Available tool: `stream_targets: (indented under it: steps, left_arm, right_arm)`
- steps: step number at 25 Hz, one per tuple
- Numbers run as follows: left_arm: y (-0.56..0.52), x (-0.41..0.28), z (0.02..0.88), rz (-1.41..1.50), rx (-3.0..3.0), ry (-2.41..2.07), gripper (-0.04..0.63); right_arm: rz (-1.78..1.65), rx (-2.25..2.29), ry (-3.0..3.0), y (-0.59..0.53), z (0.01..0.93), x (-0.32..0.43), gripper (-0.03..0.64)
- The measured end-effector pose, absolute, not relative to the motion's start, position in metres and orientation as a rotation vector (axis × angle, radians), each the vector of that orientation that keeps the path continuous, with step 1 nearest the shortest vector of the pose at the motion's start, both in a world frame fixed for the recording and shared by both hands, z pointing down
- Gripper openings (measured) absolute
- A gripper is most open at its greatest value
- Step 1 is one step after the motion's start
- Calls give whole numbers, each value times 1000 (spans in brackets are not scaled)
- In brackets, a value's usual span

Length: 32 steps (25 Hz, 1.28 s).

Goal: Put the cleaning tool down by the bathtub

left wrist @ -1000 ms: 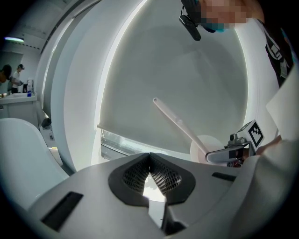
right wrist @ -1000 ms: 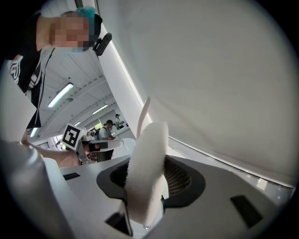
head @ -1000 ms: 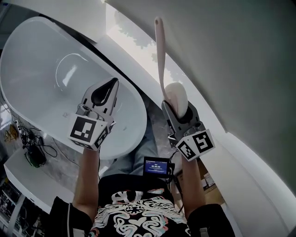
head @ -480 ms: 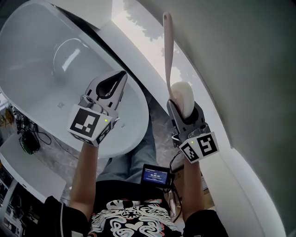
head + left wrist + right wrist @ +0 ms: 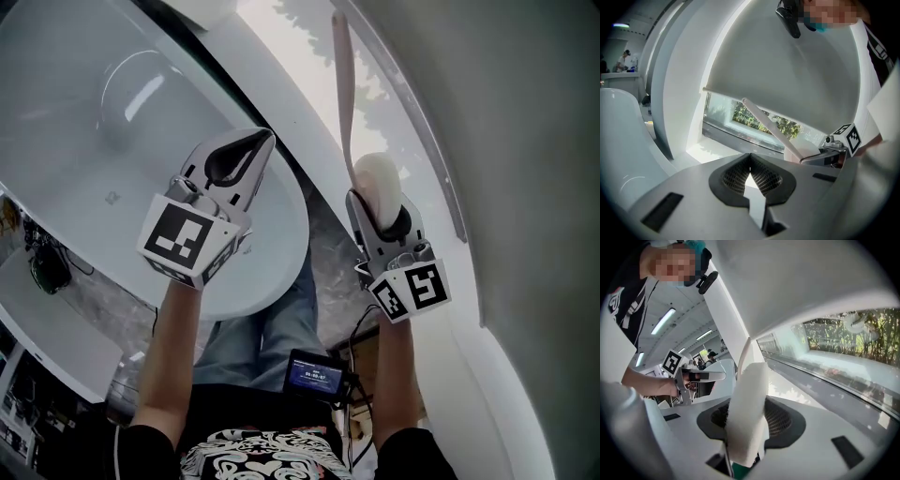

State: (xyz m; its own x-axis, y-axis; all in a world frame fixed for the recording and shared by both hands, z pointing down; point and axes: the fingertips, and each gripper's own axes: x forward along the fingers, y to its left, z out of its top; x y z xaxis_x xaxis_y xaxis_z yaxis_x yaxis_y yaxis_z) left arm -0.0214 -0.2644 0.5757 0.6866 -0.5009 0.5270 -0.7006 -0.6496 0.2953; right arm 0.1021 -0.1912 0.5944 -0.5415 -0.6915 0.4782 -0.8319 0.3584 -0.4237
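Observation:
The cleaning tool has a long pale handle (image 5: 342, 84) and a white sponge head (image 5: 378, 180). My right gripper (image 5: 382, 199) is shut on that head, with the handle pointing up and away towards the window ledge (image 5: 300, 66). In the right gripper view the sponge head (image 5: 747, 404) fills the gap between the pads and the handle (image 5: 743, 352) rises beyond it. My left gripper (image 5: 255, 142) is shut with nothing in it and hangs over the near rim of the white bathtub (image 5: 84, 141). The left gripper view shows the handle (image 5: 761, 121) slanting past the window.
A curved white wall (image 5: 525, 187) runs along the right. Grey marbled floor (image 5: 328, 234) shows between the tub and the ledge. Cables and gear (image 5: 47, 267) lie on the floor at the left. A small screen (image 5: 314, 375) hangs at the person's waist.
Both grippers have moved forward towards the window ledge, the tool carried along in the right one. The tub has slid left and up in the head view. Neither grip has changed.

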Motion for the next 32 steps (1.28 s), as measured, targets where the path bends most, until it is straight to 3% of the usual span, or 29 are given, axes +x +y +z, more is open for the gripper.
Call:
stream_targets:
  steps: [9,32]
  left_arm:
    - [-250,-27,645,655,2363,-878,17]
    - [-257,-6,698,628,2258,-906,17]
  right_arm:
    - [939,1352,-2310,-189,665,110,190]
    - [838,1302,-1969,-188,773,144,189]
